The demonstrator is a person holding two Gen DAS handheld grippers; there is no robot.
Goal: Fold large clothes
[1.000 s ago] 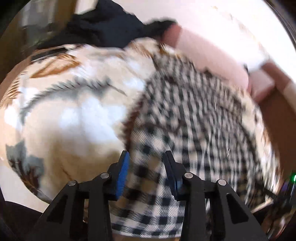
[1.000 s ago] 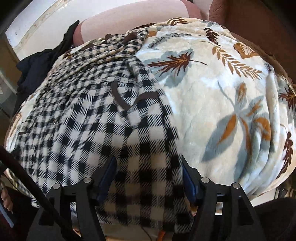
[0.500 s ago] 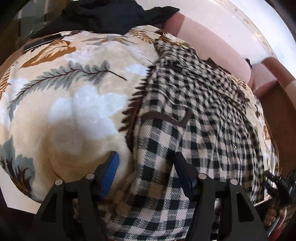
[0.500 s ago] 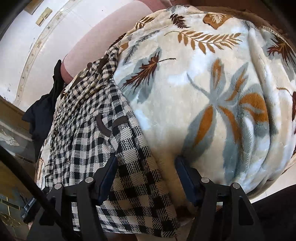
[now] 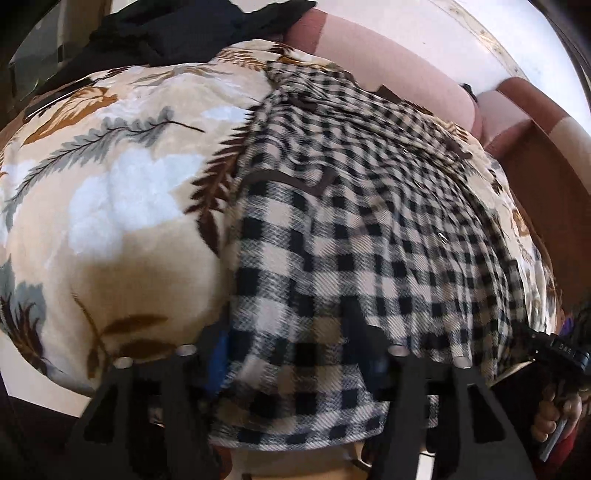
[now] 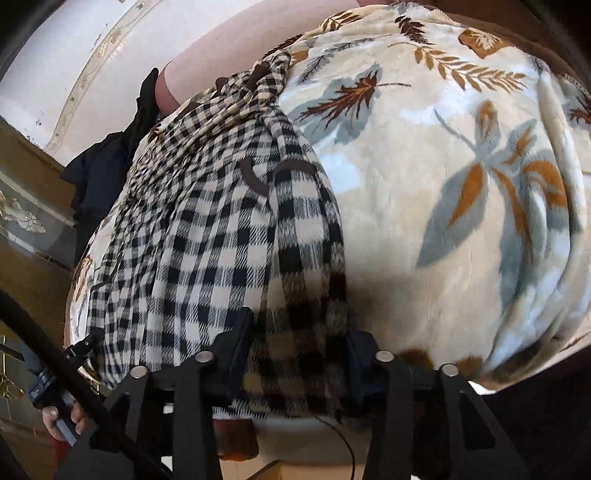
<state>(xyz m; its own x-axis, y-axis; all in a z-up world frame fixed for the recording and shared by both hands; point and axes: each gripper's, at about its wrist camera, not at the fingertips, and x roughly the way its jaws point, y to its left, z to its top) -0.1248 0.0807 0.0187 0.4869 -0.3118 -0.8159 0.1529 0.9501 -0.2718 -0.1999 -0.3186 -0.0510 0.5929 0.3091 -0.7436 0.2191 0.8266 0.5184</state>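
A black-and-cream checked garment [image 5: 351,229] lies spread on a cream leaf-print blanket [image 5: 110,206], its hem hanging over the near edge. My left gripper [image 5: 295,350] is open, its jaws standing either side of the hem's left corner. In the right wrist view the same garment [image 6: 207,236] lies left of centre on the blanket [image 6: 461,206]. My right gripper [image 6: 299,354] is open, its jaws straddling the hem's right edge. Brown trim strips [image 6: 255,181] cross the cloth.
A pink cushion [image 5: 399,70] and a dark garment [image 5: 184,33] lie at the far side. A brown sofa arm [image 5: 546,177] stands at the right. The other handheld gripper shows at the frame edge [image 5: 561,354]. A glass-fronted cabinet [image 6: 29,229] is at the left.
Both grippers have moved down to the near hem. The left jaws opened wider over the past second. The right gripper shifted right along the hem.
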